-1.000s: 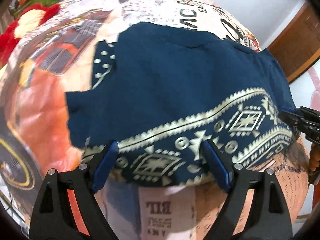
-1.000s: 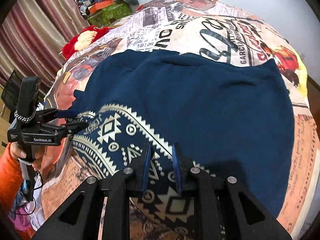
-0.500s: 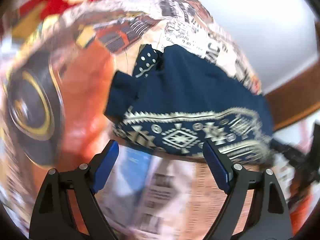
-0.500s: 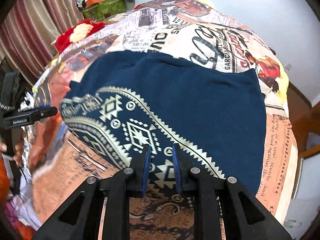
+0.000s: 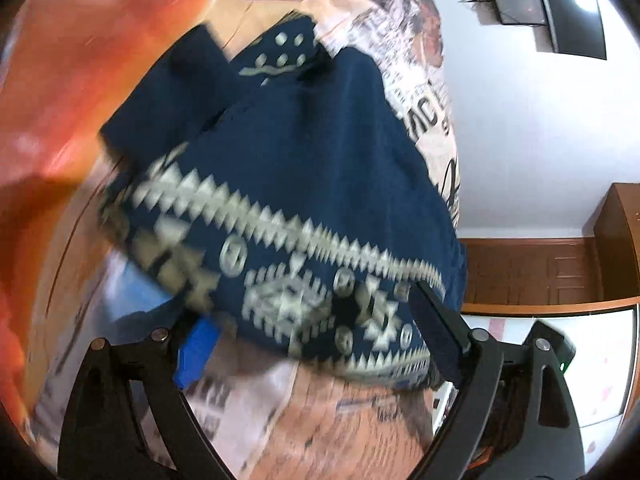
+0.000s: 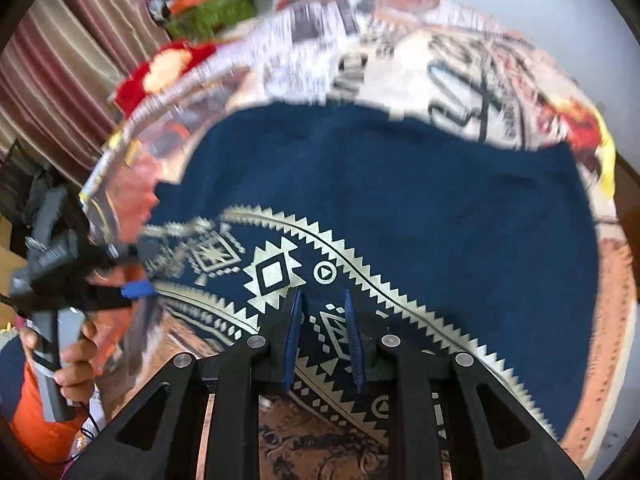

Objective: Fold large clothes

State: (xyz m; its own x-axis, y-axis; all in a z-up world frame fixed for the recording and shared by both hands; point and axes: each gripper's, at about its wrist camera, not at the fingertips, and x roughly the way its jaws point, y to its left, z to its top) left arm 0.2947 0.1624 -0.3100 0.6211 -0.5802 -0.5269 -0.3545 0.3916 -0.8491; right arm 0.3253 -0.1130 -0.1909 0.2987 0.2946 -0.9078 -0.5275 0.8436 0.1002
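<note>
A large navy garment point(image 6: 420, 200) with a cream geometric border lies spread on the printed bedspread point(image 6: 460, 60). In the left wrist view the garment point(image 5: 304, 184) fills the middle, its patterned hem lying between the wide-open jaws of my left gripper point(image 5: 316, 332). My right gripper point(image 6: 322, 320) has its jaws close together, pinching the patterned hem at the near edge. The left gripper also shows in the right wrist view point(image 6: 136, 276) at the garment's left corner.
A red and white plush toy point(image 6: 168, 68) and a green box of clutter point(image 6: 212, 8) sit at the far left of the bed. Striped curtains point(image 6: 52, 72) hang at the left. A wooden cabinet point(image 5: 560, 264) and a wall screen point(image 5: 560, 4) stand to the right.
My left gripper swung away from the hem and has come back low at the garment's left corner, still open. The right gripper stayed pinched on the hem.
</note>
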